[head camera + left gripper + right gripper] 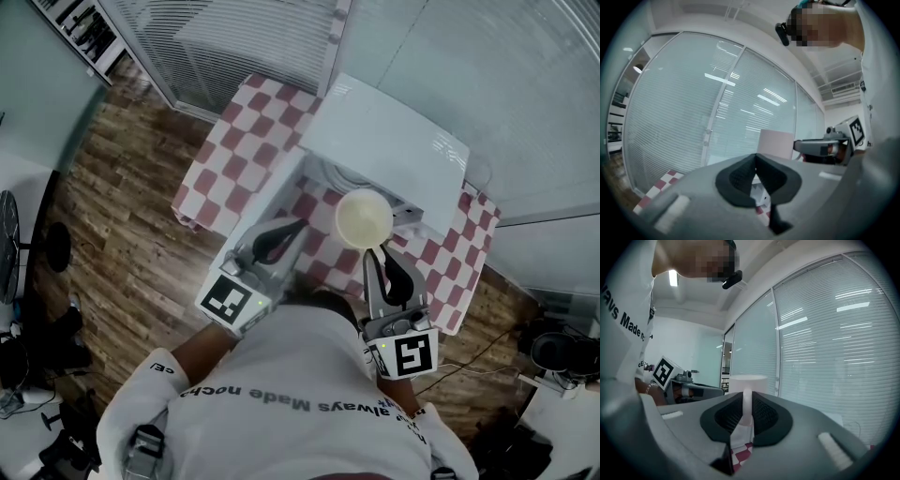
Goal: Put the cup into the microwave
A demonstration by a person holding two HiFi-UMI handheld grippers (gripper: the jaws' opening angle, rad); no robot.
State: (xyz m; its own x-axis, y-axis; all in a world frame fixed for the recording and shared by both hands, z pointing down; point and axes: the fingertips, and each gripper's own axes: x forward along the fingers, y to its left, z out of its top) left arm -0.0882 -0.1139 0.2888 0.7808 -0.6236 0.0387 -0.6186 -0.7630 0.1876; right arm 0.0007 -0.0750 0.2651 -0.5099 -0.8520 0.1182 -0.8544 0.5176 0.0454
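Right gripper [747, 401]: jaws clamped tight on the thin white handle [746, 412] of the cup [748, 383], nothing else in the pads. Left gripper [755, 161]: pad tips closed on each other and empty, with only checked cloth showing through the gap below. The head view puts the cup upright and mouth up, in the air just in front of the white microwave [384, 141], not inside yet. The left gripper hangs over what looks like the open door [281, 197], though I can't confirm that. My read on the risks: you're holding the cup by the handle only, so it can pivot in the pads if you tilt or move fast. The rim could also clip the top edge of the opening if you go in too high. Keep your left gripper clear of the door so it doesn't swing into the path. The microwave sits on a table with a red-and-white checked cloth [244, 159] over a wood plank floor [122, 216]. Glass walls with blinds [487, 84] run close behind.
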